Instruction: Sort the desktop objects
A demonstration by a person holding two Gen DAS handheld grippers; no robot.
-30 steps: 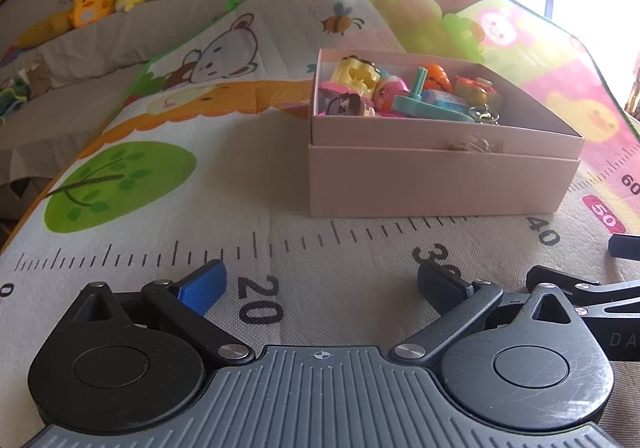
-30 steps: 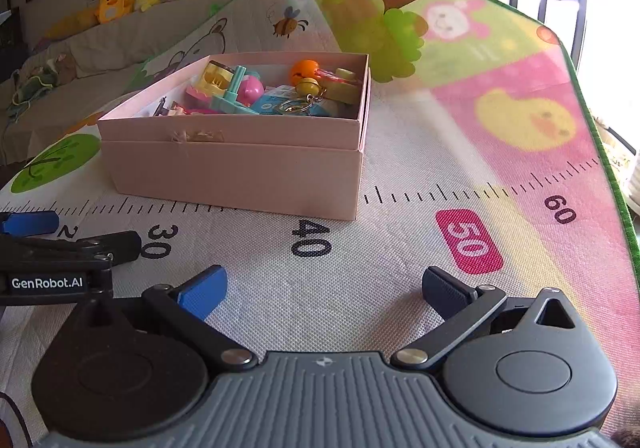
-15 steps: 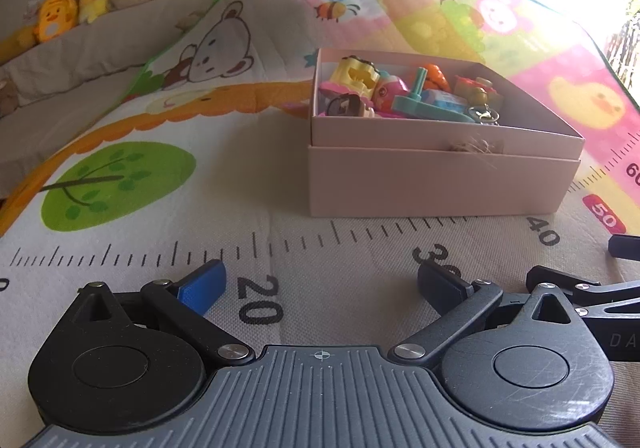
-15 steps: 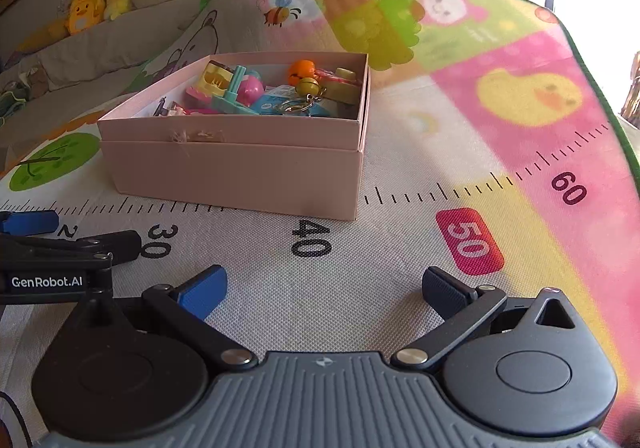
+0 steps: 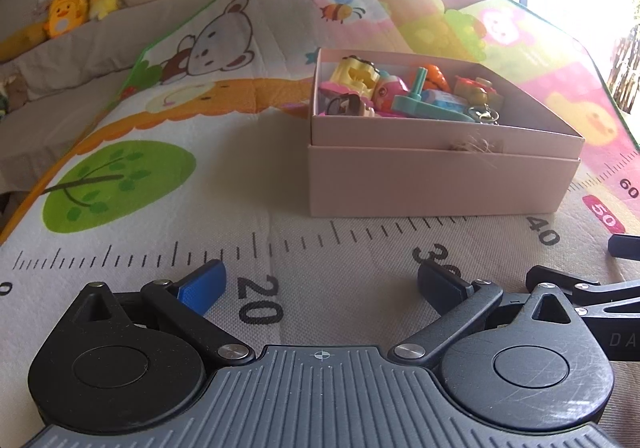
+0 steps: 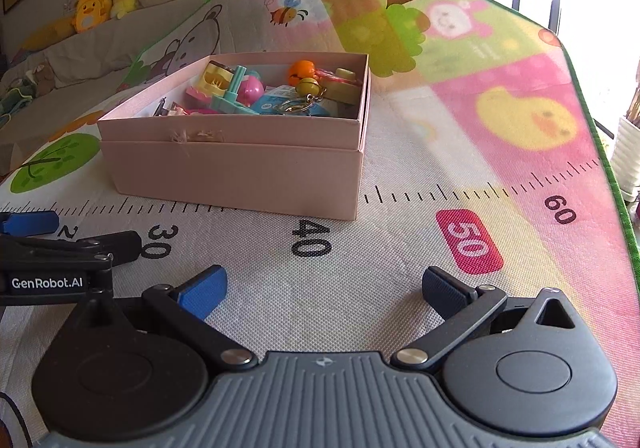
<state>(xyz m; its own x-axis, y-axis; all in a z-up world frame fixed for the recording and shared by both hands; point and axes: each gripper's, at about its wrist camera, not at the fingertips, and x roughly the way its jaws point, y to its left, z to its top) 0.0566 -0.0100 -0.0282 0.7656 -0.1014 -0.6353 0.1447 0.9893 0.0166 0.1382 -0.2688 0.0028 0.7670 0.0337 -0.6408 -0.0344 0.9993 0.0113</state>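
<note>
Toys in the pink box (image 5: 440,183) is what we see; nothing loose on the surface around it. Largest first: play mat (image 5: 168,207) with printed ruler, bear and tree covers the whole surface; we can't tell what lies beneath it, so we skip calling it a counter. Sofa (image 6: 80,47) runs along the back left with plush toys (image 6: 90,9) lined on top; framed pictures on the wall above.

Box sits on the mat just behind the ruler marks, roughly from 20-something to 40; open top, inner tray standing slightly proud of the outer shell; scuffed patch on the near wall. Inside, packed together: yellow block (image 5: 356,77), pink ball (image 6: 250,87), teal peg piece (image 5: 416,99), orange round toy (image 6: 302,71), gold bell (image 6: 308,87) with key ring (image 6: 294,105) resting at the near side.

Left tool (image 5: 320,282) low over the mat near the 20 mark; jaws spread wide, nothing between them. Right tool (image 6: 324,288) low near the 40–50 marks; also spread wide, empty. Both well short of the box; each tool shows in the other's view, side by side.
</note>
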